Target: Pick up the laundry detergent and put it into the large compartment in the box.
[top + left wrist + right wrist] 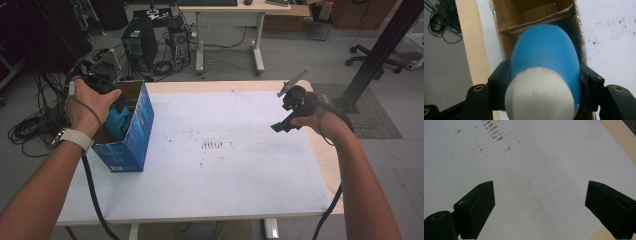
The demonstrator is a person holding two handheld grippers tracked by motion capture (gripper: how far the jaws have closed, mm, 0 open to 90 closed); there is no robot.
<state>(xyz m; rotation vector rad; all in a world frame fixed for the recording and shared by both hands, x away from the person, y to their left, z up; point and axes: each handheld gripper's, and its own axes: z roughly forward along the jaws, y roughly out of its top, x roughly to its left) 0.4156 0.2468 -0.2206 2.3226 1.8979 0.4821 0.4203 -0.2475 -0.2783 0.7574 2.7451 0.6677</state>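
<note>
While the table (225, 170) takes up most of the high view, its white top is marked only by brown smudges near the middle; no writing is legible on them. A pale wood edge is seen along the far and right sides.

The box (131, 135) is stood upright at the table's left edge, top flaps open, blue outside, brown cardboard inside. White print is visible on its blue wall, but it is too small to be read. The open top is probably kept facing up so that things can be lowered straight in.

The bottle (544, 75), blue with a white rounded end, is held over the box opening, blue end pointing down into it, partly inside the rim as judged from the high view. No label is seen on it. It is judged to be on its way into the box, not yet released.

The left gripper (544, 87) is clamped on the bottle, one jaw pressed on each side of its body near the white end. Grip across the wide body likely keeps it from swinging.

The right gripper (539, 205) is held above the table's right side, well apart from the box, jaws spread wide with nothing between them. It looks parked, out of the way.
</note>
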